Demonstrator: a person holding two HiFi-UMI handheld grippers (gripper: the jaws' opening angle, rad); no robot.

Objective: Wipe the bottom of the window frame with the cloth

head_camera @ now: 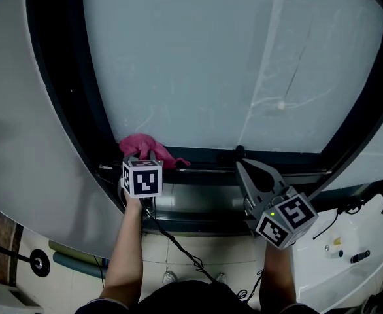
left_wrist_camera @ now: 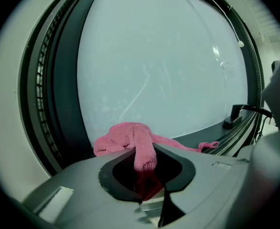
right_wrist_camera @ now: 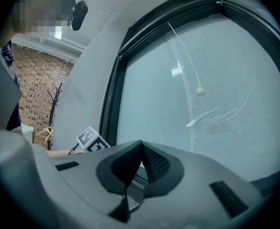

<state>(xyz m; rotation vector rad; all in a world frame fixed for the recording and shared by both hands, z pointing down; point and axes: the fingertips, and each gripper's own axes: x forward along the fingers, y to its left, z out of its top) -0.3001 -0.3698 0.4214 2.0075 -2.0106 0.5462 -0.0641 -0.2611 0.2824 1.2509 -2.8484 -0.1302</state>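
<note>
A crumpled pink cloth (head_camera: pixel 146 149) lies on the dark bottom rail of the window frame (head_camera: pixel 204 156), near its left corner. My left gripper (head_camera: pixel 142 165) is shut on the near end of that cloth (left_wrist_camera: pixel 140 144), whose bulk bunches ahead of the jaws with a thin tail trailing right along the frame (left_wrist_camera: pixel 211 137). My right gripper (head_camera: pixel 249 174) hovers to the right, just below the rail, its jaws pressed together with nothing between them. In the right gripper view the gripper (right_wrist_camera: pixel 139 163) points at the glass, and the left gripper's marker cube (right_wrist_camera: pixel 91 140) shows at left.
A small black window handle (head_camera: pixel 239 151) sits on the rail right of centre, also seen as the handle (left_wrist_camera: pixel 235 113). A thin cord with a bead (head_camera: pixel 281 104) hangs in front of the glass. A white appliance (head_camera: pixel 338 254) stands at the lower right, tiled floor below.
</note>
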